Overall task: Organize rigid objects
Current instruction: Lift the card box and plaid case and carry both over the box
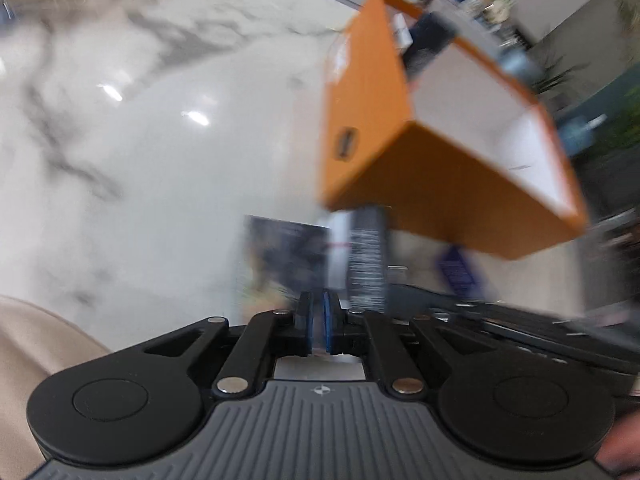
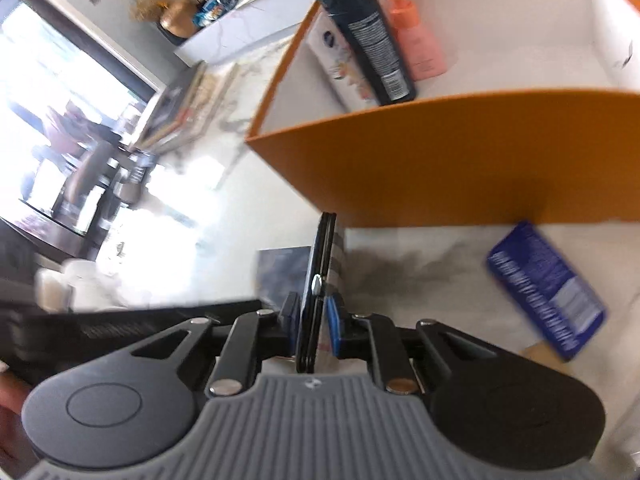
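The right gripper (image 2: 316, 320) clamps a thin black flat case (image 2: 320, 264) on edge. The left gripper (image 1: 319, 320) is fully closed; whether it pinches anything cannot be told. At 1 o'clock, one orange cardboard box (image 2: 460, 152) holds three bottles: black (image 2: 372, 36), white (image 2: 336, 60) and pink (image 2: 416, 40). One blue packet (image 2: 548, 292) lies at 3 o'clock on the white marble table (image 2: 420, 248).

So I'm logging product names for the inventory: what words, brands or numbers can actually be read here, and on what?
No text reads clearly in either view.
Dark tube in the orange box: white print and a barcode, too blurred.
White bottle: a round blue logo, unreadable.
Pink bottle: faint print, too small.
Blue packet on the marble table: white lines of print, blurred.
Box side: a small dark label, unreadable.
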`<state>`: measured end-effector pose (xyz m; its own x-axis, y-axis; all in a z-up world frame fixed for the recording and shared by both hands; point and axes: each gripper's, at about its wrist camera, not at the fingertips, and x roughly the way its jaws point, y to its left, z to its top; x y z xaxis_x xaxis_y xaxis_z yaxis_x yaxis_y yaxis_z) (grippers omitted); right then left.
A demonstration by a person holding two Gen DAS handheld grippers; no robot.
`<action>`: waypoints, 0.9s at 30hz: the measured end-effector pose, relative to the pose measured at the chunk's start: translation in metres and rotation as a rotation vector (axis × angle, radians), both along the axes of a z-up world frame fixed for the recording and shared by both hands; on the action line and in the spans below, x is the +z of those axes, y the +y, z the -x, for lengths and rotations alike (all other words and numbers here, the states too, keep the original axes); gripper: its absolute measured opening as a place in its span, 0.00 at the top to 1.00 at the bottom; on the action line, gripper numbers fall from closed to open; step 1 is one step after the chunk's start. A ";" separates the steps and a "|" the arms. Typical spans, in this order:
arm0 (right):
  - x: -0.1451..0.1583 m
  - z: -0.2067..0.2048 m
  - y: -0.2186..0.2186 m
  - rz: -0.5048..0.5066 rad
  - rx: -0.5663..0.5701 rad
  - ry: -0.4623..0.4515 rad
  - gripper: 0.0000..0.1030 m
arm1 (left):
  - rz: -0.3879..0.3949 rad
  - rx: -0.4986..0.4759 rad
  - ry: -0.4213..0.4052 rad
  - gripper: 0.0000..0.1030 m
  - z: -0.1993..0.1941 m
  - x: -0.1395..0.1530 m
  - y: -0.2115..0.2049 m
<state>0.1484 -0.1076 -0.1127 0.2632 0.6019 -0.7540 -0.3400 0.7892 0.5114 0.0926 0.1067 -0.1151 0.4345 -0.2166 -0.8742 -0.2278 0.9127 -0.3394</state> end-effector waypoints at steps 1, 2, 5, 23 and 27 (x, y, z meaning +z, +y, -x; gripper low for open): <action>0.001 0.001 0.007 0.042 0.007 -0.020 0.80 | 0.005 -0.001 -0.001 0.94 -0.001 -0.002 0.001; 0.002 0.004 0.016 0.103 0.022 -0.060 0.78 | 0.042 0.001 0.005 0.94 -0.001 -0.004 0.004; -0.003 0.007 0.025 0.153 0.039 -0.083 0.68 | 0.017 0.008 0.013 0.94 -0.001 -0.005 0.008; 0.006 0.003 0.020 0.292 0.003 -0.123 0.84 | -0.198 -0.018 0.072 0.21 -0.025 -0.017 -0.014; 0.007 0.000 0.016 0.295 0.013 -0.122 0.82 | -0.253 -0.054 0.092 0.24 -0.030 -0.022 -0.025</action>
